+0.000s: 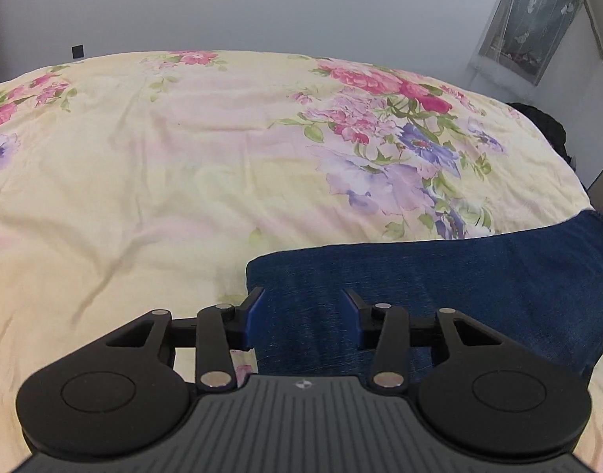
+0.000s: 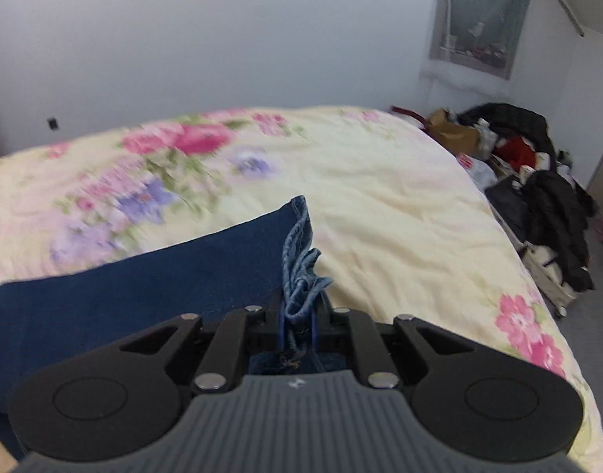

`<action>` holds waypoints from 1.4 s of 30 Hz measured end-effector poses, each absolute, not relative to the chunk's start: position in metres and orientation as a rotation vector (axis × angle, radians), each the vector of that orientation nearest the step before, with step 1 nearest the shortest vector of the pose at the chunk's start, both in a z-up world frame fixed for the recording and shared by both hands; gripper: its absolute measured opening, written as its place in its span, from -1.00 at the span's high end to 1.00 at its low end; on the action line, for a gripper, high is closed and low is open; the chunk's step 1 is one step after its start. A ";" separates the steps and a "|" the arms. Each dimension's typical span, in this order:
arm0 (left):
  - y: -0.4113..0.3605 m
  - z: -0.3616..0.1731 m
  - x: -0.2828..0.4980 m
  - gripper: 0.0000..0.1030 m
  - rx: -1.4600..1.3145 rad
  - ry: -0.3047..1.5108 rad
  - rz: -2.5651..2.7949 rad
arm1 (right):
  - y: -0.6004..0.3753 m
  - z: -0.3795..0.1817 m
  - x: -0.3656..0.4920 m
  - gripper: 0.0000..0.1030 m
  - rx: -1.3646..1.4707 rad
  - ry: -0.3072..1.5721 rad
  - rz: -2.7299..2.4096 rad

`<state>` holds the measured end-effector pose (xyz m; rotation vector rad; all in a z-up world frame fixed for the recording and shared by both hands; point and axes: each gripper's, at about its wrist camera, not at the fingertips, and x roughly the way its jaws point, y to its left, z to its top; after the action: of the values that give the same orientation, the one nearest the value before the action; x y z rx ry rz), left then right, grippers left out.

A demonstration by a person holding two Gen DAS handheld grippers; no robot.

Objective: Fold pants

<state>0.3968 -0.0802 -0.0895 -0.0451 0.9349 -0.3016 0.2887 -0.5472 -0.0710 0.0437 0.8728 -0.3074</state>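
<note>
Because the pants (image 2: 143,287) were dark blue denim, they looked fairly heavy and limp rather than stiff: thick enough to hold a crease, soft enough to sag between two holds, and not slippery or fragile. The best places to take them seemed to be the thick edges, namely the frayed hem and the fold line, where several layers bunch into something a pad can bite.

Nearest the right wrist camera, the right claw (image 2: 297,327) was clenched on the paler, frayed hem (image 2: 301,272), which stood bunched up between its blue pads; the jaws were nearly together with only cloth between them. Just beyond and to the left of that claw the folded leg stretched flat across the bed (image 2: 399,213), its far corner pointing away.

Seen from the left wrist camera, the left claw (image 1: 307,315) stood about half open, released, its two blue pads (image 1: 254,315) straddling the rounded end of the pants (image 1: 419,283) without pressing on it; whether the tips rested on the cloth could not be told. From there the denim ran off to the right. Ahead of both claws lay bare flowered bedspread, then the grey wall (image 1: 262,4), and, far right of the right claw, a heap of clothes (image 2: 529,165) on the floor.
</note>
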 end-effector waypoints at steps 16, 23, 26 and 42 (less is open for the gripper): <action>-0.098 -0.131 0.407 0.17 0.005 0.983 -0.286 | -0.552 -0.121 0.279 0.90 -0.120 0.917 -0.271; -0.095 -0.127 0.406 0.17 -0.022 0.987 -0.289 | -0.551 -0.161 0.284 0.76 -0.196 0.956 -0.297; -0.088 -0.117 0.404 0.12 -0.052 0.971 -0.280 | -0.561 -0.148 0.281 0.57 -0.238 0.956 -0.388; -0.088 -0.100 0.412 0.11 0.023 0.887 -0.312 | -0.548 -0.125 0.288 0.83 -0.021 0.886 -0.278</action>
<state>0.4125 -0.0880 -0.1004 0.0226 0.8872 -0.3118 0.2875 -0.5480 -0.1246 -0.0212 0.8859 -0.2783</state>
